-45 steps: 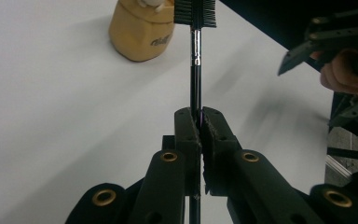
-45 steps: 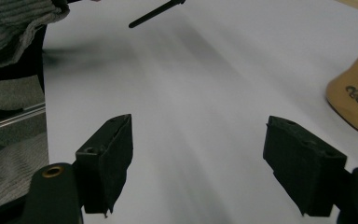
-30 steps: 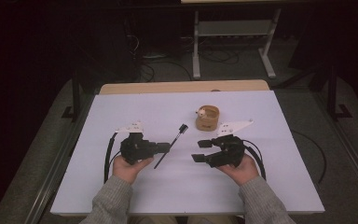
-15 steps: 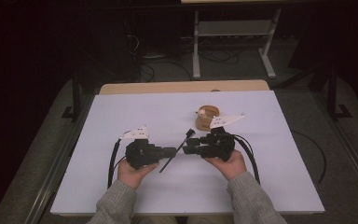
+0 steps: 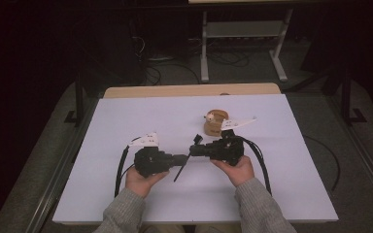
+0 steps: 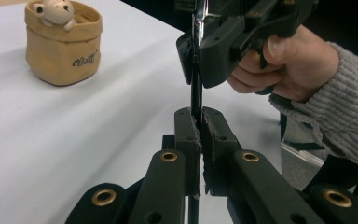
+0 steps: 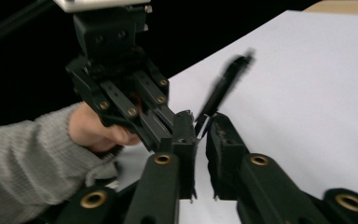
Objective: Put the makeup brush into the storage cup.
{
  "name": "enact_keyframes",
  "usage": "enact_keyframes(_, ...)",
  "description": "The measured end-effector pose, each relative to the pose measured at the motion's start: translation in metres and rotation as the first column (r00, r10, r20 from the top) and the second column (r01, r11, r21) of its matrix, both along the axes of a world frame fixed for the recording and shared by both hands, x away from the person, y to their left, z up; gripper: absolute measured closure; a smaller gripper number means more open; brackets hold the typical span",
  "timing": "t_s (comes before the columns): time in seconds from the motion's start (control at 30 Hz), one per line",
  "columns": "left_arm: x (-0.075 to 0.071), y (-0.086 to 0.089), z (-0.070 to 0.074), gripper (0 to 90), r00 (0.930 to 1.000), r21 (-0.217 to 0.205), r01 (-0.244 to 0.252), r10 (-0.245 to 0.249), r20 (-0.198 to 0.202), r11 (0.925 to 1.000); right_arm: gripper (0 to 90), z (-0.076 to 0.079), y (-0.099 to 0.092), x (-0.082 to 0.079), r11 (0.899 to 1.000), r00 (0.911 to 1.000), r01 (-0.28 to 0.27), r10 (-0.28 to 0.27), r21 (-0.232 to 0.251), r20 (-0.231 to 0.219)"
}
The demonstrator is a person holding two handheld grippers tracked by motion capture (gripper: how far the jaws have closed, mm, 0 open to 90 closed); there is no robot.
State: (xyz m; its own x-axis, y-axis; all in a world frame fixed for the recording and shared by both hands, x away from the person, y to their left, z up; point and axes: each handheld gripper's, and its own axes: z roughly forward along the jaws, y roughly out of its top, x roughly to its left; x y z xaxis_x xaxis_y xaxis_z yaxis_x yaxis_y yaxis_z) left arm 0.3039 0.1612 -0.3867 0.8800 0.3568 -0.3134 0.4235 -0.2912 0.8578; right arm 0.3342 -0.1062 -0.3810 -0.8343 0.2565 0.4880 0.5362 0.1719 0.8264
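On the table (image 5: 126,194), the left gripper (image 5: 180,158) and right gripper (image 5: 197,150) point at each other near the middle, tips almost touching. A pen (image 5: 187,156) stands slanted between them, its shaft between the left gripper's jaws, its upper end at the right gripper's tips. A small pouch (image 5: 215,122) holding a toy figure (image 5: 209,116) sits behind the right gripper.

Open table (image 5: 126,121) all round; small pouch (image 5: 215,122) beyond the hands.
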Motion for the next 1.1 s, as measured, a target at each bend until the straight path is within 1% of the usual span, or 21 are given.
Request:
enact_keyframes(0.03,0.000,-0.002,0.000,85.7,1.0000,0.006,0.002,-0.002,0.007,1.0000,84.1,0.000,0.000,0.000,1.000,1.0000,-0.008,0.008,0.009,-0.005)
enact_keyframes(0.07,0.000,-0.003,0.000,85.6,1.0000,0.007,0.004,-0.004,0.001,1.0000,84.4,0.000,0.001,0.000,1.000,0.9999,-0.014,0.014,0.012,-0.008)
enact_keyframes(0.1,0.000,-0.003,-0.001,85.6,1.0000,0.008,0.008,-0.008,0.000,0.9999,84.5,0.000,0.001,0.000,1.000,0.9999,-0.017,0.017,0.009,0.003)
enact_keyframes(0.17,0.000,-0.003,-0.001,85.5,1.0000,0.008,0.008,-0.008,0.000,0.9999,84.5,0.001,0.001,-0.001,1.000,0.9999,-0.015,0.015,0.001,0.003)
enact_keyframes(0.23,-0.001,-0.004,-0.001,84.7,0.9999,0.023,0.009,-0.009,0.010,0.9997,84.7,0.001,0.001,-0.001,1.000,0.9998,-0.017,0.017,-0.008,-0.002)
enact_keyframes(0.3,-0.001,-0.004,-0.001,82.5,0.9999,0.030,0.006,-0.006,0.011,0.9995,84.7,0.002,0.000,-0.001,1.000,0.9999,-0.012,0.013,-0.028,0.010)
enact_keyframes(0.33,-0.001,-0.004,-0.001,82.5,0.9999,0.036,0.002,-0.003,0.014,0.9994,84.7,0.002,0.000,-0.001,1.000,0.9999,-0.012,0.013,-0.028,0.010)
enact_keyframes(0.37,-0.001,-0.002,-0.001,78.0,0.9999,0.049,-0.005,0.004,0.012,0.9988,84.7,0.004,-0.002,-0.001,0.999,0.9998,-0.008,0.009,-0.038,0.016)
enact_keyframes(0.4,-0.001,-0.002,-0.001,77.4,0.9999,0.049,-0.005,0.004,0.012,0.9988,84.7,0.004,-0.002,-0.001,0.999,0.9998,-0.008,0.009,-0.038,0.016)
enact_keyframes(0.43,-0.003,-0.001,-0.001,76.4,0.9998,0.057,-0.012,0.011,0.019,0.9983,84.7,0.005,-0.003,-0.001,0.998,0.9997,-0.004,0.005,-0.059,0.024)
enact_keyframes(0.47,-0.003,-0.001,-0.001,75.4,0.9998,0.057,-0.012,0.011,0.019,0.9983,84.7,0.005,-0.003,-0.001,0.998,0.9997,-0.004,0.005,-0.059,0.024)
enact_keyframes(0.53,-0.004,0.000,-0.001,75.2,0.9997,0.066,-0.018,0.017,0.020,0.9976,84.7,0.006,-0.004,-0.002,0.997,0.9996,-0.004,0.006,-0.079,0.028)
enact_keyframes(0.57,-0.005,0.001,0.000,74.4,0.9994,0.080,-0.022,0.019,0.029,0.9966,84.7,0.007,-0.004,-0.002,0.996,0.9996,-0.001,0.004,-0.089,0.028)
enact_keyframes(0.63,-0.007,0.004,0.000,73.7,0.9989,0.093,-0.034,0.030,0.036,0.9951,84.7,0.009,-0.005,-0.002,0.994,0.9991,0.000,0.004,-0.108,0.043)
enact_keyframes(0.67,-0.007,0.004,0.000,73.6,0.9989,0.093,-0.034,0.030,0.036,0.9951,84.7,0.009,-0.005,-0.002,0.994,0.9991,0.000,0.004,-0.108,0.043)
enact_keyframes(0.77,-0.011,0.009,0.000,72.5,0.9979,0.111,-0.057,0.053,0.038,0.9922,84.8,0.011,-0.006,-0.003,0.991,0.9986,0.004,0.004,-0.135,0.053)
enact_keyframes(0.9,-0.013,0.015,-0.001,71.9,0.9968,0.110,-0.075,0.071,0.035,0.9911,84.7,0.012,-0.007,-0.003,0.988,0.9985,0.005,0.003,-0.152,0.055)
enact_keyframes(0.93,-0.013,0.017,-0.001,71.1,0.9967,0.113,-0.077,0.073,0.035,0.9906,84.8,0.013,-0.009,-0.003,0.987,0.9980,0.010,0.001,-0.163,0.064)
enact_keyframes(1.0,-0.014,0.022,-0.002,69.9,0.9966,0.107,-0.081,0.080,0.019,0.9909,84.7,0.014,-0.010,-0.004,0.985,0.9975,0.011,0.001,-0.175,0.071)
enact_keyframes(1.07,-0.015,0.029,-0.004,69.6,0.9950,0.101,-0.100,0.100,0.008,0.9899,84.7,0.015,-0.012,-0.004,0.983,0.9972,0.011,0.003,-0.182,0.074)
enact_keyframes(1.1,-0.015,0.029,-0.004,69.5,0.9950,0.101,-0.100,0.100,0.008,0.9899,84.7,0.015,-0.012,-0.004,0.983,0.9972,0.011,0.003,-0.182,0.074)
